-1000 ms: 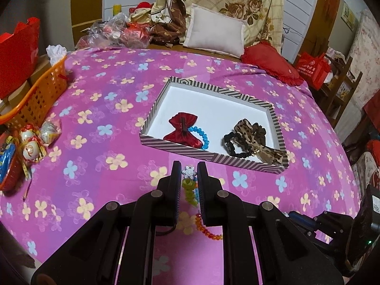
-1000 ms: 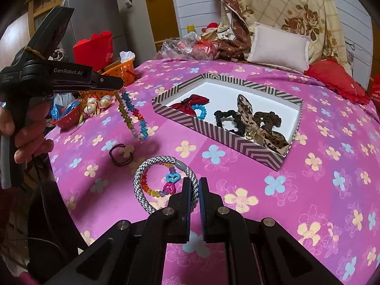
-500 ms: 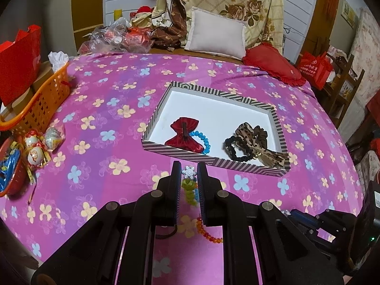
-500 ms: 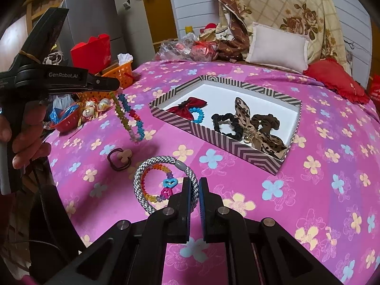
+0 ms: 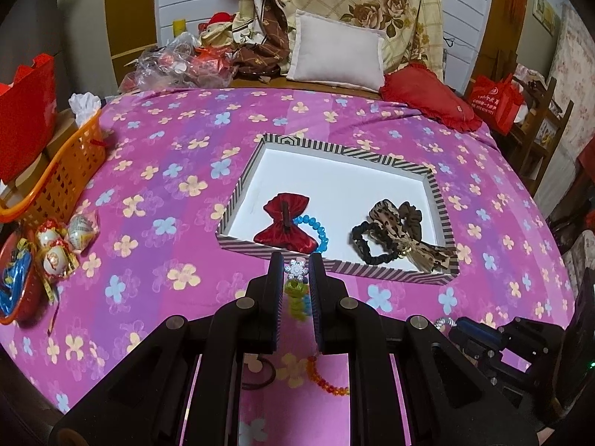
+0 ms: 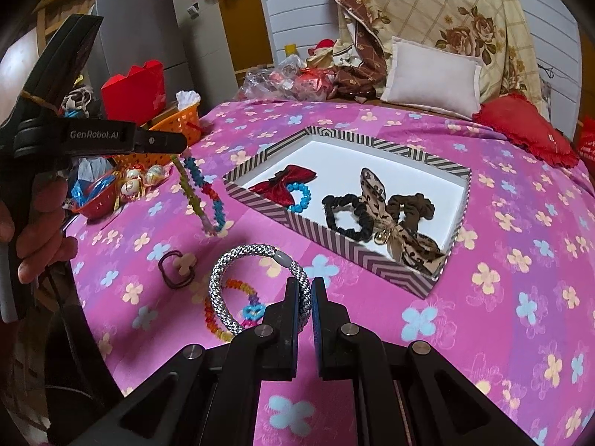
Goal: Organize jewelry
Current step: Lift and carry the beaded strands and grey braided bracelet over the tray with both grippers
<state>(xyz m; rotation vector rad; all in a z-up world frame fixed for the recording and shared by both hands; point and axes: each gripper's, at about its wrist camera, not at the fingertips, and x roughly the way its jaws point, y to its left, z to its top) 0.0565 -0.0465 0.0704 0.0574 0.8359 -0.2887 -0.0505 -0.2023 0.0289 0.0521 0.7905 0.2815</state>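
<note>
My left gripper (image 5: 295, 264) is shut on a multicoloured bead bracelet (image 5: 296, 299) with a snowflake charm, held just short of the striped box (image 5: 238, 189). In the right wrist view that left gripper (image 6: 183, 144) hangs above the bedspread with the bracelet (image 6: 202, 195) dangling. My right gripper (image 6: 305, 287) is shut on a silver-white braided bangle (image 6: 219, 278). The box (image 6: 334, 238) holds a red bow (image 5: 286, 219), a blue bead bracelet (image 5: 316, 225), a black scrunchie (image 5: 366, 247), a leopard bow (image 5: 394, 223) and a brown scrunchie (image 6: 412, 204).
A rainbow bead bracelet with a blue charm (image 6: 245, 306) and a dark hair tie (image 6: 177, 267) lie on the pink flowered bedspread (image 6: 502, 260). An orange basket (image 5: 63, 171), wrapped sweets (image 5: 55, 249) and a red bowl sit at the left edge. Pillows (image 5: 334, 52) are piled behind.
My right gripper has drifted slightly across the bed with the braided bangle still gripped. The left gripper stays nearly still and its bead bracelet swings a little.
</note>
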